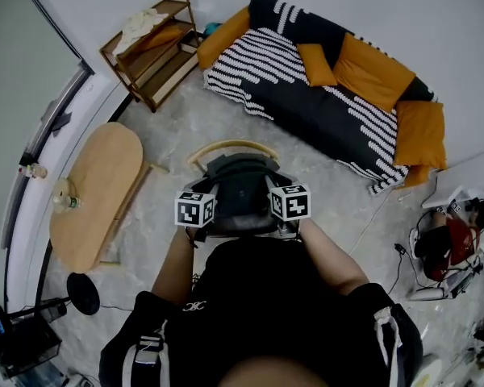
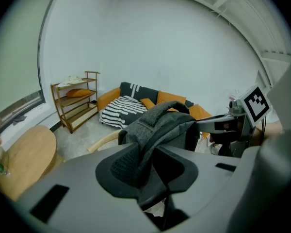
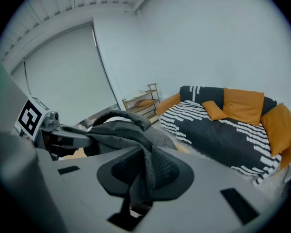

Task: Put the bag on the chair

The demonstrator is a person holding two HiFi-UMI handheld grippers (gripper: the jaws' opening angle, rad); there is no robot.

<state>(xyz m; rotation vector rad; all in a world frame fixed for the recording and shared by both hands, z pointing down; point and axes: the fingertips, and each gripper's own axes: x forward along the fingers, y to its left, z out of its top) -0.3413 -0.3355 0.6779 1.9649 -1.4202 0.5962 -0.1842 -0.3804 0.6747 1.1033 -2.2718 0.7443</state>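
One steep look down, two close looks along the jaws

From the head, steeply down, the bag (image 1: 240, 193) mid-frame, the striped sofa (image 1: 306, 103) and wooden shelf (image 1: 149, 51) beyond. From the left gripper view, low and right against the bag, facing sofa and shelf. From the right gripper view, equally near, facing the sofa too. Shared by all three: bag, sofa, shelf.

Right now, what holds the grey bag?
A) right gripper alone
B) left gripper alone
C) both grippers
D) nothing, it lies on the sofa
C: the left gripper and the right gripper are each shut on the bag fabric in their own views.
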